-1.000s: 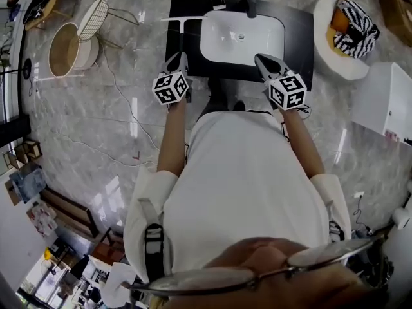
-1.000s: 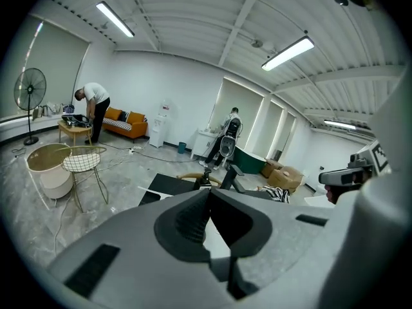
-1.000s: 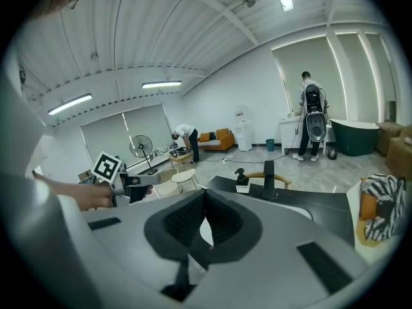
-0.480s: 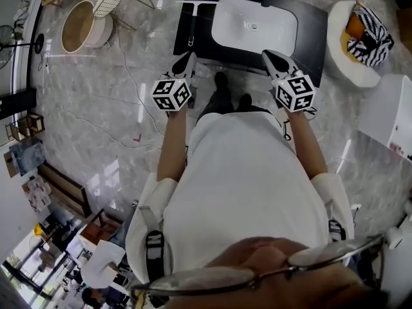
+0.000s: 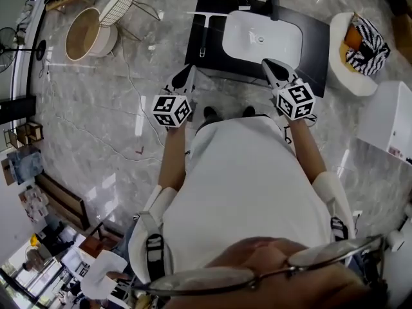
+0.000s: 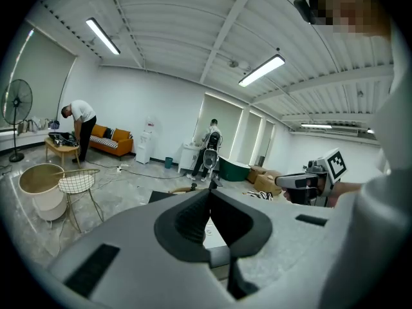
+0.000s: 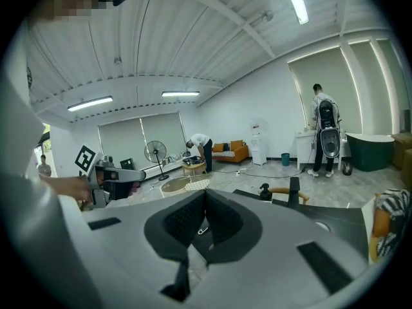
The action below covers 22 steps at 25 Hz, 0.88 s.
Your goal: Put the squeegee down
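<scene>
The squeegee (image 5: pixel 203 35) lies flat on the black counter (image 5: pixel 315 38), left of the white basin (image 5: pixel 233 38), with its white blade at the far end and nothing touching it. My left gripper (image 5: pixel 188 69) hovers nearer to me than the counter's left front corner, shut and empty. My right gripper (image 5: pixel 270 63) hangs over the counter's front edge by the basin; its jaws also meet with nothing between them. In the left gripper view the left gripper (image 6: pixel 209 196) has its pads together, and the right gripper (image 6: pixel 309 181) shows at the right. The right gripper view shows the right gripper (image 7: pixel 205 196) the same way.
A faucet (image 5: pixel 275 5) stands behind the basin. On the marble floor to the left are a round basket (image 5: pixel 84 34), a wire chair (image 5: pixel 119 5) and a loose cable (image 5: pixel 129 76). A white seat with a striped cushion (image 5: pixel 360 44) sits to the right. People stand far off in both gripper views.
Both grippers have drawn back from the counter and risen toward me. The squeegee has stayed where it lies on the counter.
</scene>
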### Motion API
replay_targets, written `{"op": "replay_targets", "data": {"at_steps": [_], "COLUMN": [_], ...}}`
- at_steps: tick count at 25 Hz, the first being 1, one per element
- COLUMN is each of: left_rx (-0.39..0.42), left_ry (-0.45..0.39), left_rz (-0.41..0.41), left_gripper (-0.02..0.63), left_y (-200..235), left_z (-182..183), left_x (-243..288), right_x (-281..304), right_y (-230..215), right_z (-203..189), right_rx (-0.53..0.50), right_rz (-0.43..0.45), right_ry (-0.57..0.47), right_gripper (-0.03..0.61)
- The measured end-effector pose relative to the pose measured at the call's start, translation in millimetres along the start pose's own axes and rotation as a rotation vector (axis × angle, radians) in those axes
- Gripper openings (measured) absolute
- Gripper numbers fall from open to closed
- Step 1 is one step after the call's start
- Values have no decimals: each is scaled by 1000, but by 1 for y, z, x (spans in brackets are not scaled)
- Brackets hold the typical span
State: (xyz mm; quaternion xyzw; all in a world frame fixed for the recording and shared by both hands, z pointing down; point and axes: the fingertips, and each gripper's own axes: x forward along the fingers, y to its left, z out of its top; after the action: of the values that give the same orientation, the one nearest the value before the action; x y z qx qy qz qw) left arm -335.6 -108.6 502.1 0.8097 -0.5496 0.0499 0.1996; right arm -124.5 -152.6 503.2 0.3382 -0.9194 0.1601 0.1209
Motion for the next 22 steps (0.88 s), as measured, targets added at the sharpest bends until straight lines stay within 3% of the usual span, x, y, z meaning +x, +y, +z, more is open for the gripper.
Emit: {"op": "replay_targets", "data": {"at_steps": [10, 22], "left_rx": [17, -6], "left_ry": [-50, -73], "left_rz": [-76, -93], "left_gripper": [5, 5], "left_y": [22, 18], "left_z": [32, 33], "left_x": [-15, -14], "right_x": [13, 10], "right_y": [21, 26], "right_z": [29, 26], "right_rx": [-13, 6], "right_rz": [-57, -56], "right_ry": [-59, -61], "right_gripper": [5, 5]}}
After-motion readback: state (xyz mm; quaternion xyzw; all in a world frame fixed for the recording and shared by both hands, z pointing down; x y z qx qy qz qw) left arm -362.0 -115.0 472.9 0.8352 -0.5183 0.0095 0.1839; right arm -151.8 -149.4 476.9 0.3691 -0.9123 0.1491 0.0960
